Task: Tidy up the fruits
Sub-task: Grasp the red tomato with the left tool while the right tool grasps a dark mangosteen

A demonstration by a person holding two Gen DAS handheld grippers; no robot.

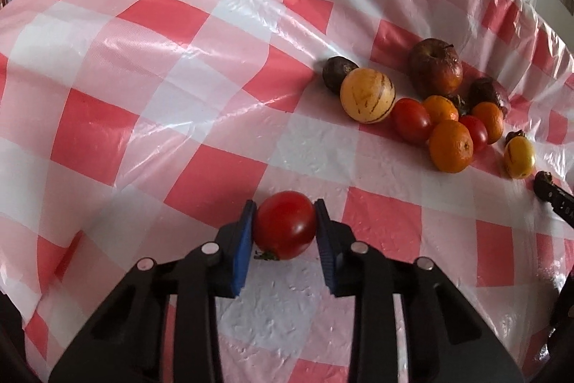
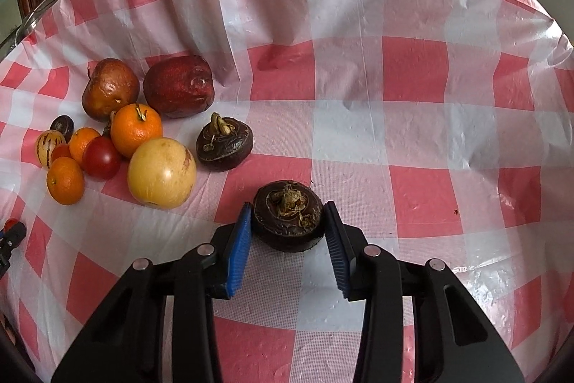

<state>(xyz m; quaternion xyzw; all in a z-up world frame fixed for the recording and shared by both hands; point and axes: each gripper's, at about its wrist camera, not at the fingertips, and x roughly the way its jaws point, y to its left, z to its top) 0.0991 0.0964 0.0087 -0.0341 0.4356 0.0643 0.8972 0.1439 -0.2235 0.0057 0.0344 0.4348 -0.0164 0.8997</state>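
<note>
Red-and-white checked plastic tablecloth (image 1: 143, 78) covers the table, wrinkled and glossy.

Left wrist view: left gripper (image 1: 285, 228) is closed on a red tomato (image 1: 285, 225), blue pads pressing both sides; the tomato sits on or just above the cloth, well apart from the fruit pile (image 1: 441, 110) at the right. The pile holds oranges, tomatoes, a striped yellow melon (image 1: 367, 96) and an apple (image 1: 436, 67).

Right wrist view: right gripper (image 2: 288, 225) is clamped on a dark brown round fruit (image 2: 288, 214), dried stem up. A second dark fruit (image 2: 224, 144) lies just beyond, near the pile's yellow fruit (image 2: 161, 173).

Risks, as judged: the tomato skin is smooth and soft, so a hard squeeze may bruise it and a light one may let it slip. Slick, loose cloth could let released fruit roll.
</note>
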